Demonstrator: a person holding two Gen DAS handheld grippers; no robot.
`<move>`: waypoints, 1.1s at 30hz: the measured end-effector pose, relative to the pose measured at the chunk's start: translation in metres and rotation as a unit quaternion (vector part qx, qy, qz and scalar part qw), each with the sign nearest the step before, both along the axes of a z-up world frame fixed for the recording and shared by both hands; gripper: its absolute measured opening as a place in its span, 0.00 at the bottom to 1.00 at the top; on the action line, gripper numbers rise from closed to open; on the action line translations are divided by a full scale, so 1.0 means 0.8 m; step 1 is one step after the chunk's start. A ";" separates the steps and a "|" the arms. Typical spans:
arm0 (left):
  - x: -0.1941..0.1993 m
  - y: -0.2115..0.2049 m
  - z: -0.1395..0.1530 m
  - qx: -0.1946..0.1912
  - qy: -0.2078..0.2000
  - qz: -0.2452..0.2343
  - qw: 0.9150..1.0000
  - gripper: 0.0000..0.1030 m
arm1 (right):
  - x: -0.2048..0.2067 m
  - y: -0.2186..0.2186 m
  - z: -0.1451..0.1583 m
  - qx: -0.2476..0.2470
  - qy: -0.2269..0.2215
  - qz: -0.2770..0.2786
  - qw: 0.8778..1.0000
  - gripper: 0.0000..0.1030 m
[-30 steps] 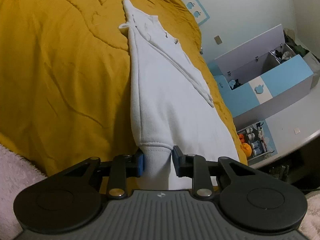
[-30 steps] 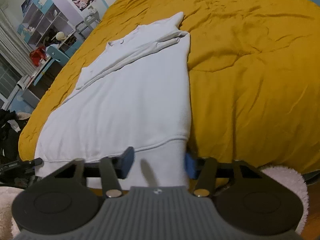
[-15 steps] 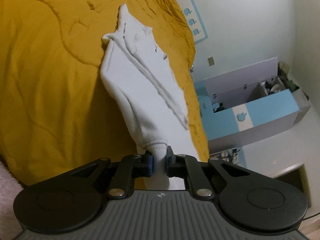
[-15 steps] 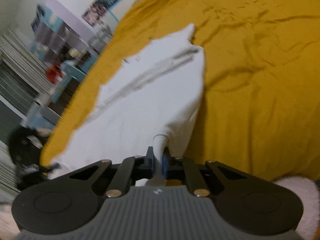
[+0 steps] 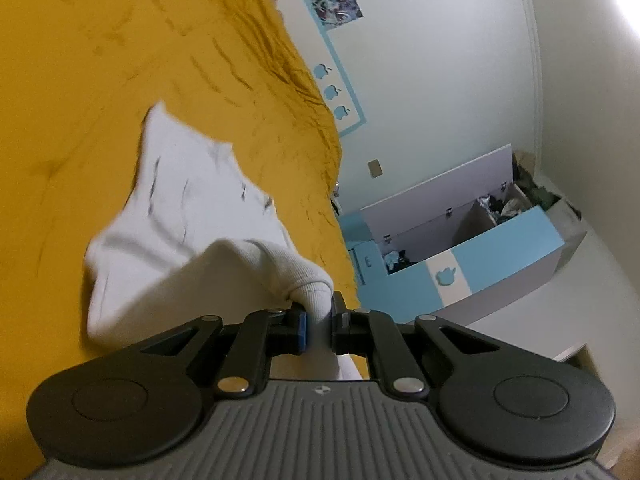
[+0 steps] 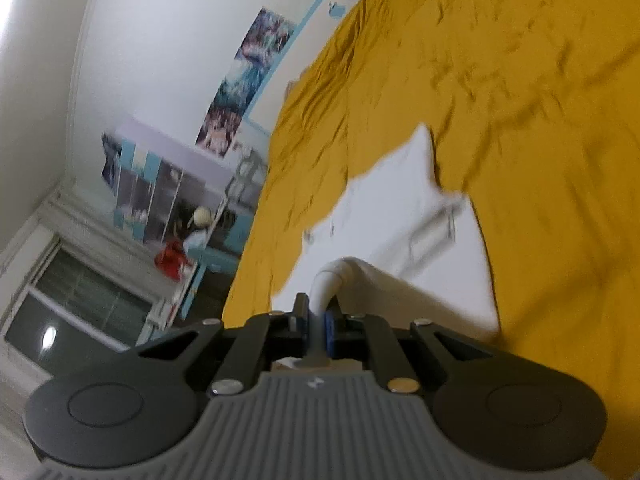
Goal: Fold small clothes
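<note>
A small white garment (image 5: 188, 208) lies on the mustard-yellow bedspread (image 5: 80, 100). My left gripper (image 5: 319, 320) is shut on one corner of its ribbed hem, which bulges up between the blue pads. The hem end is lifted off the bed and carried over the far part. In the right wrist view the same white garment (image 6: 400, 216) is blurred, and my right gripper (image 6: 318, 322) is shut on the other hem corner, a thin fold pinched between its pads. The collar end still rests on the bedspread (image 6: 540, 100).
An open blue and white toy chest (image 5: 460, 248) full of clothes stands on the floor beyond the bed's edge. A shelf unit (image 6: 172, 184) and a window (image 6: 76, 316) are off the bed's other side. Posters hang on the wall (image 5: 440, 60).
Both grippers closed on the hem corners, then rose and moved forward over the bed, lifting the hem and bringing it toward the collar end. Both views tilted upward toward the wall.
</note>
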State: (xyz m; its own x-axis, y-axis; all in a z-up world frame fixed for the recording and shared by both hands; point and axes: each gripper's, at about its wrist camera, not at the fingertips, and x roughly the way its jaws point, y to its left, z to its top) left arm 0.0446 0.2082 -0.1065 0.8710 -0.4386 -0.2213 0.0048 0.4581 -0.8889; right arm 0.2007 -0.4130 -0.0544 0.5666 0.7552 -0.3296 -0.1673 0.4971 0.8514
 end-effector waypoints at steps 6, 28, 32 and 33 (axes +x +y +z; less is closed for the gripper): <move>0.120 0.035 0.002 0.033 -0.004 0.004 0.999 0.10 | 0.142 0.038 -0.007 0.006 -0.001 -0.034 0.999 0.03; 0.206 0.055 -0.052 0.061 0.092 -0.047 0.993 0.39 | 0.251 0.129 -0.045 -0.113 0.011 -0.030 0.993 0.52; 0.227 -0.011 -0.072 0.147 0.145 -0.114 0.972 0.40 | 0.253 0.177 -0.044 -0.191 -0.024 0.010 0.981 0.52; 0.234 -0.016 -0.080 0.149 0.154 -0.118 0.970 0.40 | 0.254 0.195 -0.046 -0.206 -0.031 0.025 0.978 0.52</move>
